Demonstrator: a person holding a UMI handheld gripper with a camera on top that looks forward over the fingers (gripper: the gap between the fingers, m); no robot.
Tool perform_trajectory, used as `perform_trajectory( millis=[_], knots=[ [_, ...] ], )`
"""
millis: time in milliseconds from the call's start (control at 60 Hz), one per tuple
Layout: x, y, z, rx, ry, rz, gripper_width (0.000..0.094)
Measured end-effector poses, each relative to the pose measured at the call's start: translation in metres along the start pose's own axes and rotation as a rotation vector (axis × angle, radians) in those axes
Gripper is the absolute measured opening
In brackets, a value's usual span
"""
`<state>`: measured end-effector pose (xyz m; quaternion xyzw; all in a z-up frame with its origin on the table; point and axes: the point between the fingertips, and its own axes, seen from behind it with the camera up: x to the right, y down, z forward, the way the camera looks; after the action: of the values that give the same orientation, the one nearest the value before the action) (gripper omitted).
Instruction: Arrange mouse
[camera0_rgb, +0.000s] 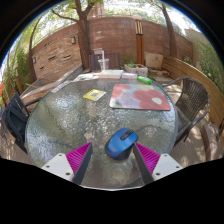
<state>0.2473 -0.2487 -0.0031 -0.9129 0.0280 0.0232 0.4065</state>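
A blue computer mouse (122, 142) lies on the round glass table (70, 120), between my two fingers and near their tips. My gripper (115, 155) is open; there is a gap between each pink pad (80, 157) and the mouse, which rests on the glass by itself. A pink mouse mat (138, 96) lies farther back on the table, beyond the fingers and slightly right.
A yellow pad (94, 95) lies left of the mat. A green object (145, 80) and a clear pitcher (100, 62) stand at the far edge. Metal chairs stand left (14, 118) and right (190, 100). A wooden fence (120, 40) is behind.
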Motion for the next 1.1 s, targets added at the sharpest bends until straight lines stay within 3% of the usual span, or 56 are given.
perform_trajectory(
  millis=[167, 217, 300, 500, 600, 700, 933, 1017, 1100],
  knots=[
    [0.006, -0.019, 0.03, -0.017, 0.021, 0.012, 0.0782],
    [0.011, -0.017, 0.037, -0.038, 0.044, 0.014, 0.0724],
    [0.019, -0.021, 0.043, -0.042, 0.094, 0.014, 0.0533],
    [0.025, -0.027, 0.04, -0.059, 0.146, -0.057, 0.0389],
    [0.004, -0.047, 0.026, -0.033, 0.119, -0.081, 0.0374],
    [-0.036, -0.099, -0.007, 0.055, 0.044, -0.101, 0.0375],
    [-0.061, -0.279, -0.047, 0.325, -0.06, -0.088, 0.0375],
    [-0.026, -0.315, -0.021, 0.345, -0.046, -0.043, 0.0372],
    [0.02, -0.318, 0.03, 0.31, -0.009, -0.013, 0.0371]
  ],
)
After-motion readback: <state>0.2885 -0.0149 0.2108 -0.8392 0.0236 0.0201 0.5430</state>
